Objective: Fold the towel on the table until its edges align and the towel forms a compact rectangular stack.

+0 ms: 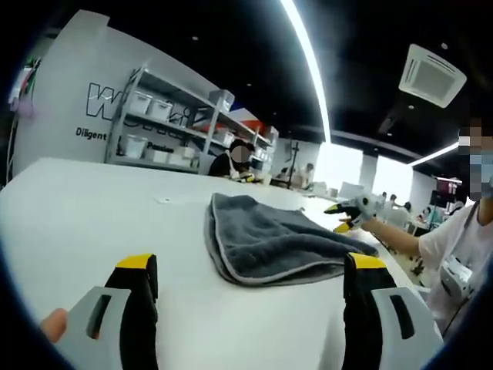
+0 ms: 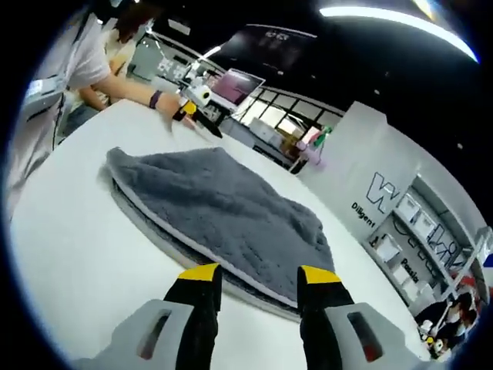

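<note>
A: While both claws sit spread and gripping nothing, where does the towel lie?

B: Ahead of each. The left claw (image 1: pixel 250 281) has its jaws set wide, with bare white worktop (image 1: pixel 92 208) between them and the grey towel (image 1: pixel 266 239) lying a little beyond the tips, toward the right jaw. The right claw (image 2: pixel 258 289) is closer: its yellow-tipped jaws stand apart just at the towel (image 2: pixel 223 212) near edge, which runs between them.

A: Is it folded?

B: It looks doubled at least once; pale hems show stacked along the near edge. The outline is rounded and uneven, so I judge more folding and squaring is left.

A: What could go wrong?

B: If the right claw closes on that edge it may pinch just the top layer, or all of them, and the fold then peels open or drags across the smooth worktop. With the left claw farther off, an uneven lift could skew the hems.

A: Beyond the towel?

B: A person's hand (image 2: pixel 166 104) holding another yellow-tipped tool rests on the worktop's far side, well apart from the towel; shelving (image 1: pixel 177 123) stands farther back.
</note>
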